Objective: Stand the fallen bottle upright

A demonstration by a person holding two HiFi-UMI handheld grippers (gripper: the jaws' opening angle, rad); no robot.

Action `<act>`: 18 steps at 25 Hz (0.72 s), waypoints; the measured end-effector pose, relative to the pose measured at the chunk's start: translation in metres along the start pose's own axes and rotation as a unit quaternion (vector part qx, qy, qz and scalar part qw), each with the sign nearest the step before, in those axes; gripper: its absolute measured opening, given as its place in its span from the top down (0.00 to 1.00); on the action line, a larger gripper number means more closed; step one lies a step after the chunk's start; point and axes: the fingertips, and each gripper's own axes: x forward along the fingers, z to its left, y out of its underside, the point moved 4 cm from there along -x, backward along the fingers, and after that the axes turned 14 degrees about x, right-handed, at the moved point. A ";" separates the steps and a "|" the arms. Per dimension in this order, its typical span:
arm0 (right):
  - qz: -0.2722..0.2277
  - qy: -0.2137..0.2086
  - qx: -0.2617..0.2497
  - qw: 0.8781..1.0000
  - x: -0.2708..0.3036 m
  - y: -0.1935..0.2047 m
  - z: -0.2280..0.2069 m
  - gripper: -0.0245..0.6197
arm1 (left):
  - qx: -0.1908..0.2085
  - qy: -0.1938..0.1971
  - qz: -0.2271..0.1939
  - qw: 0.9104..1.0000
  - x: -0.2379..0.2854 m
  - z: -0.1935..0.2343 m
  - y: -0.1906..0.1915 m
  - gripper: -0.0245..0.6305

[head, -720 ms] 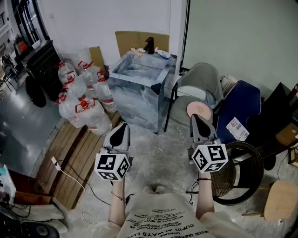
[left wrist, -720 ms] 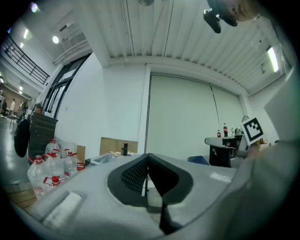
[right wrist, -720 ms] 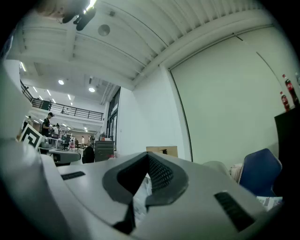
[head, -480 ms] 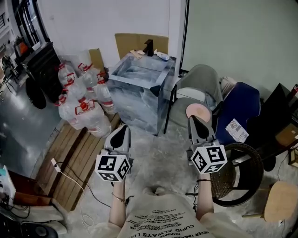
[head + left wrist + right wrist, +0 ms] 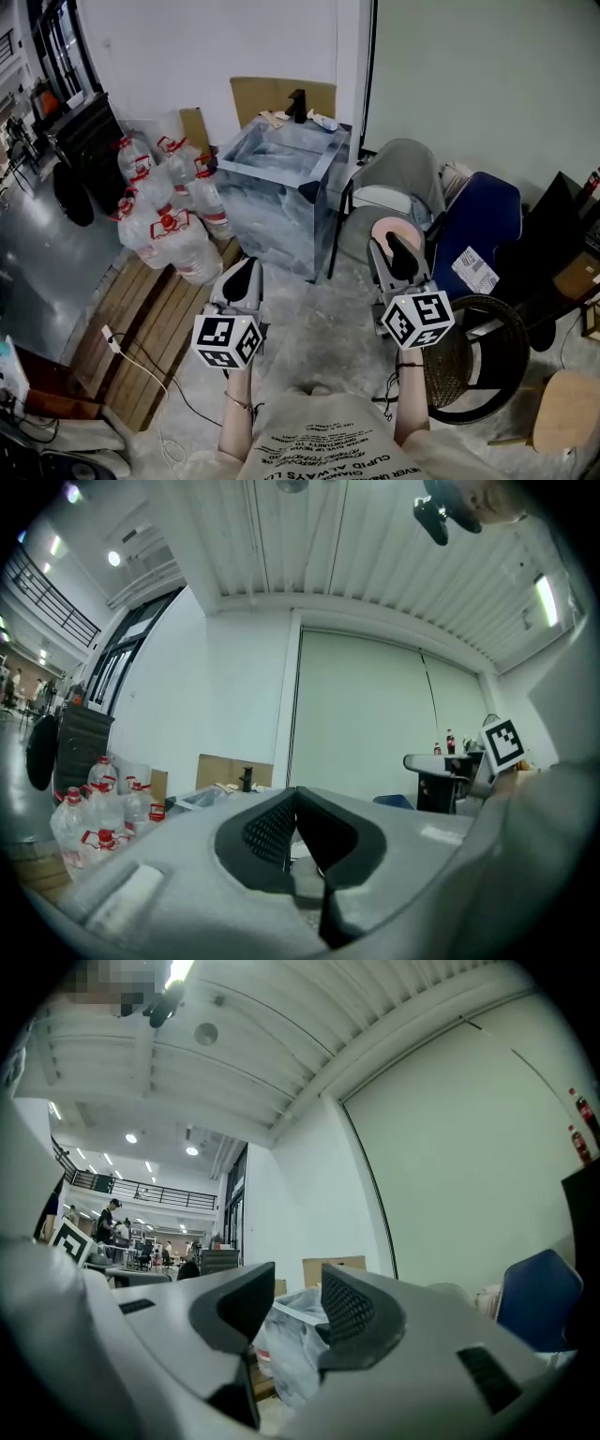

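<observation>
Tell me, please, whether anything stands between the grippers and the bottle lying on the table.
Nothing visible does. Only floor separates the left gripper and right gripper from the table; the bottle lies at its far right corner.

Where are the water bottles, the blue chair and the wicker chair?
water bottles (image 5: 187, 251): head view, belly of the nearest one.
blue chair (image 5: 489, 211): head view, its backrest.
wicker chair (image 5: 469, 361): head view, its seat.
</observation>
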 end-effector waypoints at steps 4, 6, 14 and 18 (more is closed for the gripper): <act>0.001 -0.006 0.000 1.000 0.000 0.002 -0.006 0.59 | 0.001 -0.004 -0.001 1.000 -0.001 -0.002 0.001 0.93; 0.002 -0.010 0.008 1.000 -0.001 0.005 -0.009 0.52 | -0.005 -0.006 0.001 1.000 -0.002 -0.005 0.005 0.93; 0.016 -0.013 0.023 1.000 0.007 0.013 -0.021 0.47 | -0.011 -0.001 0.017 1.000 0.009 -0.017 0.015 0.93; 0.020 -0.019 0.044 0.999 0.016 0.019 -0.028 0.47 | -0.015 0.003 0.025 1.000 0.020 -0.016 0.021 0.93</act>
